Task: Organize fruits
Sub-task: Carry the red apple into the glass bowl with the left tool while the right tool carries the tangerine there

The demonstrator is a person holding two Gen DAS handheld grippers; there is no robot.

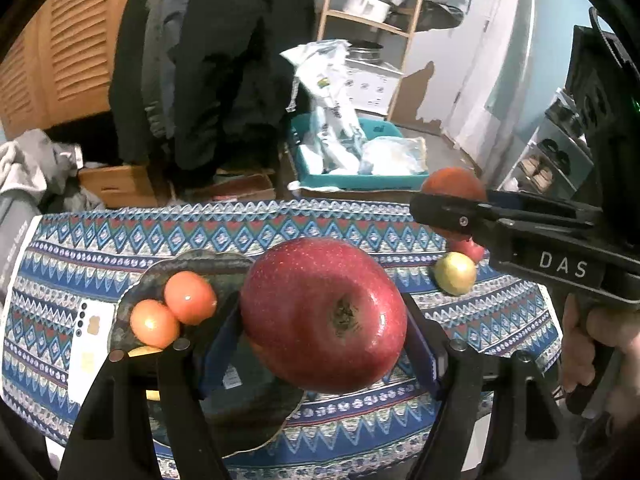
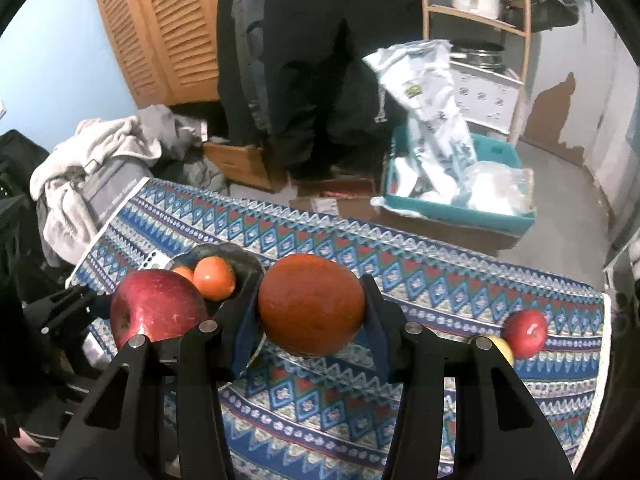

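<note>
The left hand-held gripper (image 1: 324,320) is clamped on a large, glossy dark-red apple (image 1: 323,316), its blue-padded fingers (image 1: 222,340) pressing the fruit's two sides, with the calyx end facing the camera. The apple hangs in the air above a dark, scallop-edged metal plate (image 1: 192,264) that sits on the left part of the desk (image 1: 280,224), which is covered with a blue, white and red zigzag-patterned cloth. Two small round orange fruits (image 1: 172,312) lie touching each other on the left side of the plate, and a sliver of something yellow (image 1: 142,351) shows at its near rim, mostly hidden behind the gripper.

The right hand-held gripper (image 2: 310,306) is clamped on a large, dull, dark-orange round fruit (image 2: 310,306), held off the cloth just right of the plate. In the left wrist view this gripper reaches in from the right, with the letters DAS on its black body.

Towards the right side of the desk, a small red apple (image 2: 525,332) and a yellow-green round fruit (image 1: 455,278) lie on the cloth, just beside each other.

Past the far edge, a teal plastic crate (image 2: 460,210) with white plastic bags stands on the floor.
</note>
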